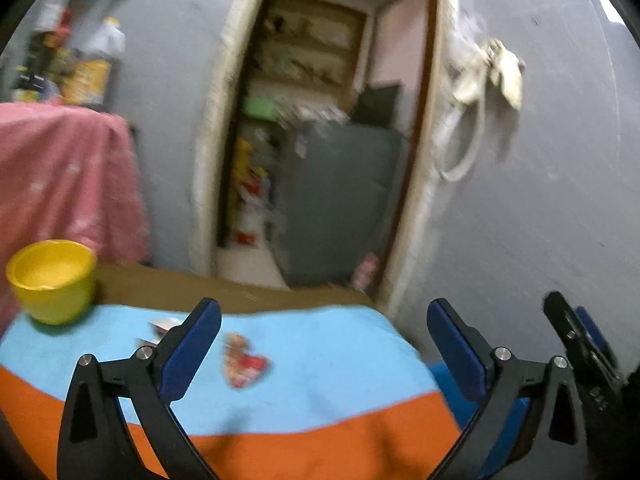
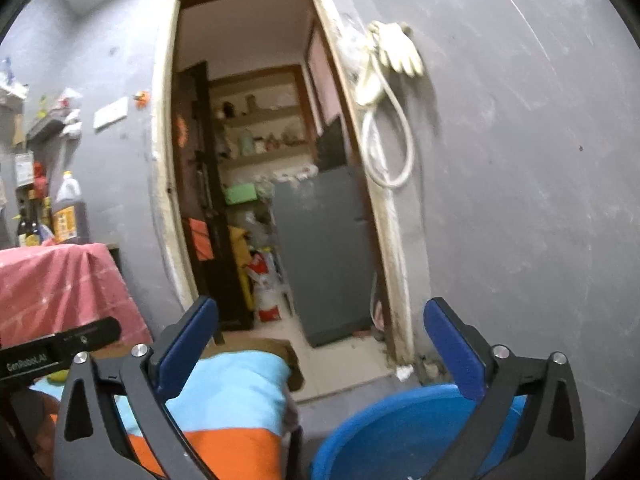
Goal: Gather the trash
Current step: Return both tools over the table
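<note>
The left wrist view shows the left gripper (image 1: 324, 344) with its two blue fingers (image 1: 192, 354) spread wide apart and nothing between them. It hangs over a table with a cloth (image 1: 320, 392) that is light blue at the back and orange at the front. A crumpled red and yellow wrapper (image 1: 244, 362) lies on the blue part, between the fingers and a little past them. A smaller scrap of paper (image 1: 162, 326) lies on the blue part too, just beside the left finger. A yellow bowl (image 1: 52, 280) stands at the far left edge of the cloth. Part of the right gripper (image 1: 580, 356) shows at the right edge of this view. The right wrist view shows the right gripper (image 2: 320, 344) also spread wide and holding nothing. Below it, off the table's right side, sits a blue bucket (image 2: 392, 436). Past both grippers are a grey wall (image 2: 520, 200) and an open doorway (image 2: 272, 184) with shelves inside. A pink cloth (image 2: 56, 292) hangs at the left.
</note>
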### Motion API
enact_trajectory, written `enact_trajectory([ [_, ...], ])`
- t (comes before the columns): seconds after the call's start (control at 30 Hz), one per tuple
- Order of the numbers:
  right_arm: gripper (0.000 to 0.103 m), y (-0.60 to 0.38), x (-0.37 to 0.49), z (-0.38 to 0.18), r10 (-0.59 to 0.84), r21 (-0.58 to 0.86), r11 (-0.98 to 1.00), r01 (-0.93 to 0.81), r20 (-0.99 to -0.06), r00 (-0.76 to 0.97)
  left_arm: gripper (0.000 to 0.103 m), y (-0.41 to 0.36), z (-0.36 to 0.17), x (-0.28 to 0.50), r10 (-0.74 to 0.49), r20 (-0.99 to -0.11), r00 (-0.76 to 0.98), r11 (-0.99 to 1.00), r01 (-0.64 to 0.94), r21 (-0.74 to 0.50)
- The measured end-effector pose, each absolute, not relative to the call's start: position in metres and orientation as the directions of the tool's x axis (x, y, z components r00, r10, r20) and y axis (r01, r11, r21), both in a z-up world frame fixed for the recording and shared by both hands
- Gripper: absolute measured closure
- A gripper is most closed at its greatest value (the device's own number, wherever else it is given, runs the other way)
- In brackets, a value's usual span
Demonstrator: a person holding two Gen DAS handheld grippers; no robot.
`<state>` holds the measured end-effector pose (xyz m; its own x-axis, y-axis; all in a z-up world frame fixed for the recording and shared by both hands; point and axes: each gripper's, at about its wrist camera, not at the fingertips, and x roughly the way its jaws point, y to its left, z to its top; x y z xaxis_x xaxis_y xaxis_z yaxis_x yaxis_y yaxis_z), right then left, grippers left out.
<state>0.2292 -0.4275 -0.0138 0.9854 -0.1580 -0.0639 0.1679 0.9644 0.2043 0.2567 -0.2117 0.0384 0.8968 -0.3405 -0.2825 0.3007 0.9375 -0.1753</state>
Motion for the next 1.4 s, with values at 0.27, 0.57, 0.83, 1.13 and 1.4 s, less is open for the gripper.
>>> enact_trajectory([
  [0.27, 0.000, -0.373, 0.230, -0.002, -0.074, 0.111, 0.992, 0.066, 0.075, 0.994, 0.002, -0.154, 0.042, 0.237, -0.175, -0.175, 0.969, 0.981, 0.157, -0.111],
  [0.57, 0.000, -0.313, 0.236, 0.001, 0.013, 0.003, 1.000, -0.013, 0.173, 0.985, 0.002, -0.093, 0.031, 0.239, -0.073, -0.132, 0.989, 0.994, 0.060, -0.095],
  [0.83, 0.000, -0.277, 0.276, -0.010, 0.098, -0.054, 0.994, -0.096, 0.029, 0.995, 0.002, -0.062, 0.012, 0.256, -0.021, -0.177, 0.984, 0.998, 0.010, -0.064],
  [1.13, 0.000, -0.256, 0.314, -0.017, 0.100, -0.127, 0.984, -0.125, -0.186, 0.977, 0.002, -0.049, -0.011, 0.281, -0.030, -0.276, 0.961, 0.996, 0.007, -0.085],
  [1.4, 0.000, -0.253, 0.354, -0.034, 0.103, -0.117, 0.979, -0.165, -0.416, 0.903, 0.002, -0.049, -0.030, 0.326, -0.073, -0.520, 0.851, 0.994, 0.020, -0.107],
])
